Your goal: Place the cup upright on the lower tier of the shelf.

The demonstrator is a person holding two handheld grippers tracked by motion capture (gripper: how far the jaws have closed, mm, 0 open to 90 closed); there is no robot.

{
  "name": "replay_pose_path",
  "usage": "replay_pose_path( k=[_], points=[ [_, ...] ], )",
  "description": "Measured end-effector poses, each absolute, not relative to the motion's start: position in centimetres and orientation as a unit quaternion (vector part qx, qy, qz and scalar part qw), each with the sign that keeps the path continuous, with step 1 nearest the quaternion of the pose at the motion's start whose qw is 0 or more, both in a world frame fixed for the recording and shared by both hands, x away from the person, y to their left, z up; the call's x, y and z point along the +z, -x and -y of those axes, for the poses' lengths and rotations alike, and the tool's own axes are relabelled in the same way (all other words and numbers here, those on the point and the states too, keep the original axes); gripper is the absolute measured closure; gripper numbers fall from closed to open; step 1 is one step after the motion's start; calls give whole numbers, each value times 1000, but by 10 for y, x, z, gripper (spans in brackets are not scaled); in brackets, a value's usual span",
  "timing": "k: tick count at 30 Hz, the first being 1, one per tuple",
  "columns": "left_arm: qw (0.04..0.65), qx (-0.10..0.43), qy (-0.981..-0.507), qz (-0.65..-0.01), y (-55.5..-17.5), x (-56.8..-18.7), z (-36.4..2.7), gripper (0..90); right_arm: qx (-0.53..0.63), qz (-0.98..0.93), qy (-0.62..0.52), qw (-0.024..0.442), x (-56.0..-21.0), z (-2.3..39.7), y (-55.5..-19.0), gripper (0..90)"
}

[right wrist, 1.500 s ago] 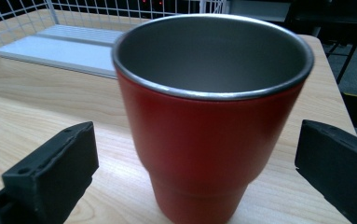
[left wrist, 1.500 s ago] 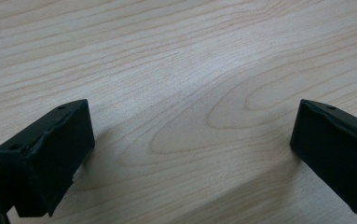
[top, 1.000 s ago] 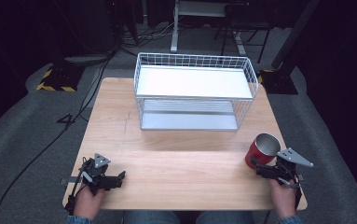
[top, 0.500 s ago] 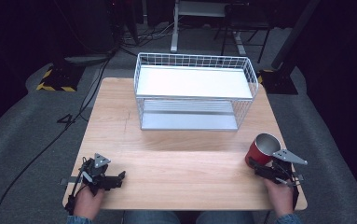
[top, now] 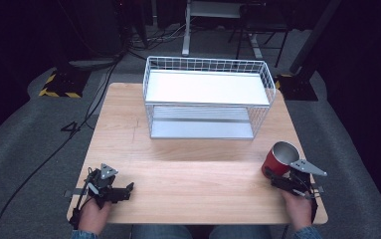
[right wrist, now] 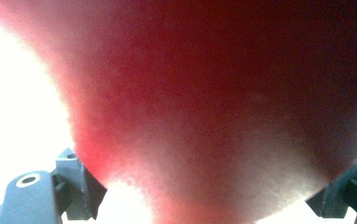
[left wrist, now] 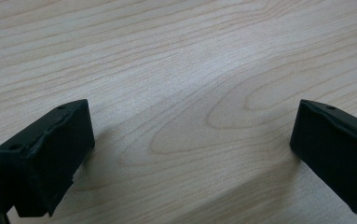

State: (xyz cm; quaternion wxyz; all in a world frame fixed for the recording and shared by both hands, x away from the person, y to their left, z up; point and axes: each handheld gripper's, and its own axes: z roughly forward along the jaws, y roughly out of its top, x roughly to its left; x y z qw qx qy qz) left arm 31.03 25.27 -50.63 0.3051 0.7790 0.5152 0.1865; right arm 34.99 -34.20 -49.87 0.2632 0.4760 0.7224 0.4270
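Red cup (top: 277, 159) stands upright near the right front corner of the wooden table (top: 198, 164), its long axis vertical and its open, silvery mouth facing up; no brand, label or writing can be made out on it, and the right gripper view gives just a blurred red wall (right wrist: 223, 102) pressed close to the camera. Its lower side sits in the right gripper (top: 279, 180), whose jaws have just been closing and now clamp the cup between them. Well apart, at the left front corner, the left gripper (top: 123, 191) rests low over bare wood with its jaws spread wide and nothing between them. Farther back, a white wire basket (top: 208, 99) stands on the table.
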Motion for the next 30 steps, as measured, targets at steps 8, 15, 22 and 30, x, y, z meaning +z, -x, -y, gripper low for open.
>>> replay_pose_path(
  k=[8,15,22,30],
  points=[
    [305,187,-779,-515,-310,-506,-253,1,425,-719,-480,268,-498,340,-351,178],
    [304,187,-780,-514,-311,-506,-253,0,430,-720,-472,272,-490,336,-353,178],
    [304,187,-780,-514,-311,-506,-253,0,434,-730,-456,267,-481,324,-358,178],
    [304,187,-780,-513,-311,-506,-253,0,448,-733,-443,257,-468,310,-368,179]
  ],
)
